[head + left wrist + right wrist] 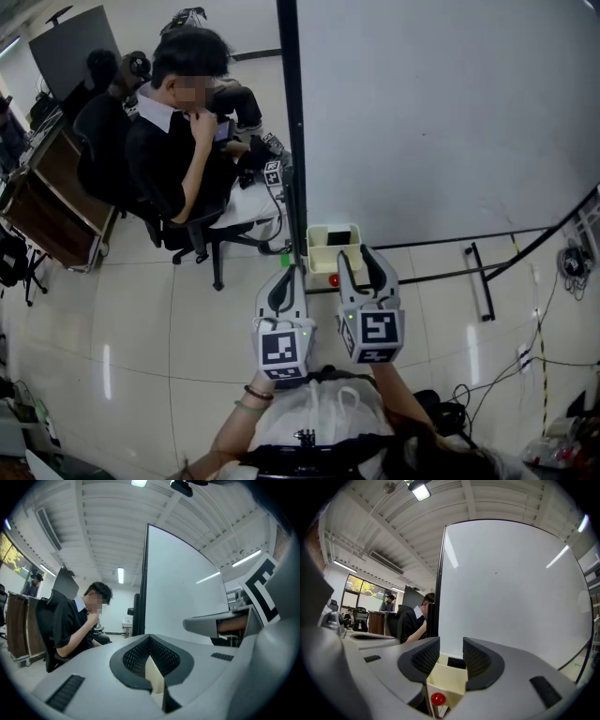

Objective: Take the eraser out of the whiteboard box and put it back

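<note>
A cream whiteboard box [317, 259] hangs at the lower left corner of the whiteboard [441, 112]. A dark eraser [339, 238] lies inside it. My right gripper [362, 259] points level at the box with its tips at the near rim. In the right gripper view its jaws [451, 652] stand a little apart with nothing pressed between them. Beyond them I see the box's front wall [446, 679] and the eraser [456, 663]. My left gripper [284, 283] hangs just left of the box, jaws shut and empty [150, 643].
A red round magnet [334, 279] [437, 699] sits on the frame under the box. The black whiteboard post [291, 112] runs up beside it. A person [178, 141] sits on an office chair to the left. Stand feet [483, 281] and cables [562, 267] lie on the floor at the right.
</note>
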The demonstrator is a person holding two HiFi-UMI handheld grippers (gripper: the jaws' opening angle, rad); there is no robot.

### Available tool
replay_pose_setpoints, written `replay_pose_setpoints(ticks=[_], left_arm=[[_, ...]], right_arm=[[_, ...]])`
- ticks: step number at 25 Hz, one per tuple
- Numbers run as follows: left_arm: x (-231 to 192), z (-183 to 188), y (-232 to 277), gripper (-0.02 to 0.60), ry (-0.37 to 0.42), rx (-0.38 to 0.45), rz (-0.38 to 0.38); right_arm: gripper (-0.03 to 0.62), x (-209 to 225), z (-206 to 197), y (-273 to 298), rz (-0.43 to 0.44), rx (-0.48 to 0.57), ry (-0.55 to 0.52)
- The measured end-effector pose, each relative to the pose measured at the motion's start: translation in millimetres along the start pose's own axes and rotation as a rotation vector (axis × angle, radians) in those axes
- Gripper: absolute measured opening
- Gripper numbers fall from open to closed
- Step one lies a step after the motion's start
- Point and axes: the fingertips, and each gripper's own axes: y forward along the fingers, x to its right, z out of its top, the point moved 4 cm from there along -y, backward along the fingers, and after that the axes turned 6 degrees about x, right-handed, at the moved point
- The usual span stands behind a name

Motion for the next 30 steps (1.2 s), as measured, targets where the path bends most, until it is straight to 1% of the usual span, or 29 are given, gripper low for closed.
replay_pose_setpoints(ticks=[3, 5, 8, 13, 18, 24, 30], left_arm=[[7.6, -0.5, 2.0, 0.002, 0.0, -0.002, -0.023], [12.2, -0.5, 2.0, 0.002, 0.005, -0.002, -0.04], [14.9, -0.5, 0.6, 0.002, 0.004, -0.001, -0.053], [11.1, 0.9, -2.5, 0.002, 0.007, 0.002, -0.047], [10.9, 0.4, -4.7, 0.002, 0.004, 0.001, -0.051], [10.5, 0.1, -5.4, 0.002, 0.002, 0.0, -0.05], [13.4, 0.2, -6.0, 0.002, 0.003, -0.005, -0.055]], right_arm=[[0.115, -5.8, -21.5, -3.8, 0.013, -0.07, 0.004], [0.114, -7.7, -27.0, -4.9, 0.025, -0.091, 0.023], [0.113, -6.1, -30.8, -7.8, 0.012, -0.099, 0.054], [0.109, -8.4, -31.7, -9.7, 0.009, -0.108, 0.083], [0.109, -11.3, -26.2, -9.0, 0.015, -0.107, 0.072], [0.106, -9.4, -28.9, -9.3, 0.014, -0.116, 0.087], [0.106, -8.6, -27.0, -10.0, 0.014, -0.118, 0.073]])
